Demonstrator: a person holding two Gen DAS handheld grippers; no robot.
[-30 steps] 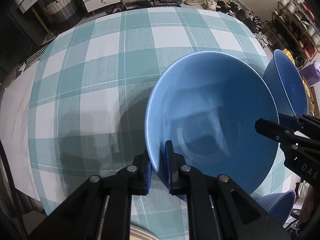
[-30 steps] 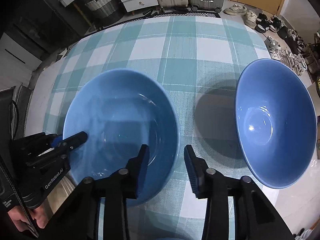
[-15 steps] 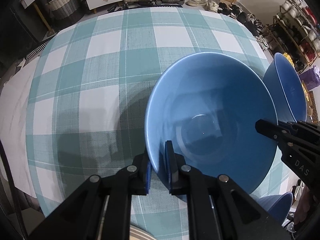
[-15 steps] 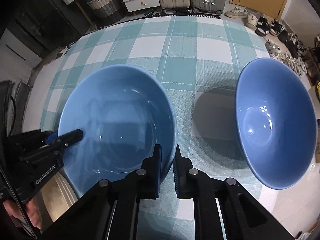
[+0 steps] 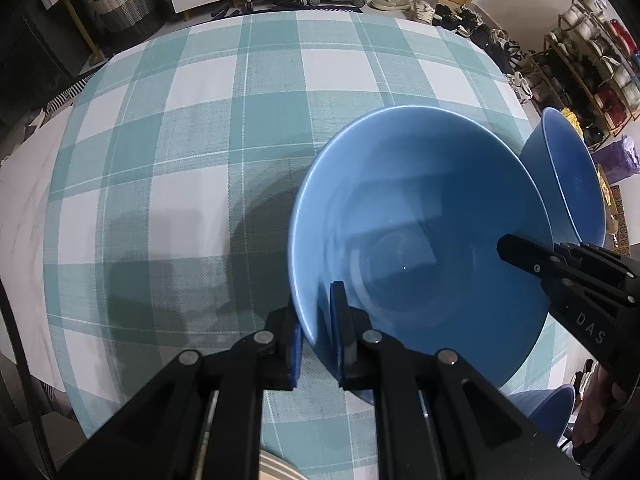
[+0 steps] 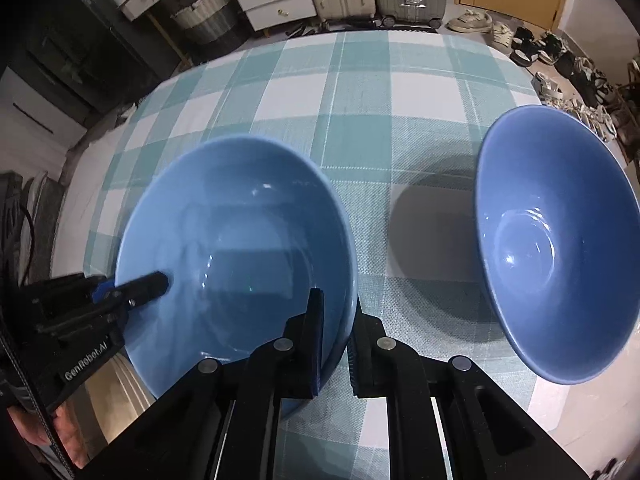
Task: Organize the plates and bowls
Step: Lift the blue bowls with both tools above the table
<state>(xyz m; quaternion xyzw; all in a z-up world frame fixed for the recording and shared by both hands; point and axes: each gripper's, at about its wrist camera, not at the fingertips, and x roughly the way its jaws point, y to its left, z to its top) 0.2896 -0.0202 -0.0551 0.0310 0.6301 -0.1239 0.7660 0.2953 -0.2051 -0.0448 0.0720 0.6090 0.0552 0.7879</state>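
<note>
two-handed grip on a blue bowl [image 5: 420, 240] over a teal-and-white checked tablecloth [image 5: 200, 120]. left gripper [image 5: 318, 344] clamped on the near rim, one pad inside the wall, one outside; right gripper [image 6: 334, 344] pinched the same way on the opposite edge of that bowl. a second blue bowl [image 6: 552, 248] just to the right, apart from the first, tilted in the fisheye view. part of a third blue bowl [image 5: 540, 408] low at the frame edge. judged the pick-up stage of stacking: both rims secured, bowl apparently not yet carried anywhere. next move likely to call for a level, matched lift by both hands, then a centred lowering into the neighbouring bowl, with no twist against either rim.
</note>
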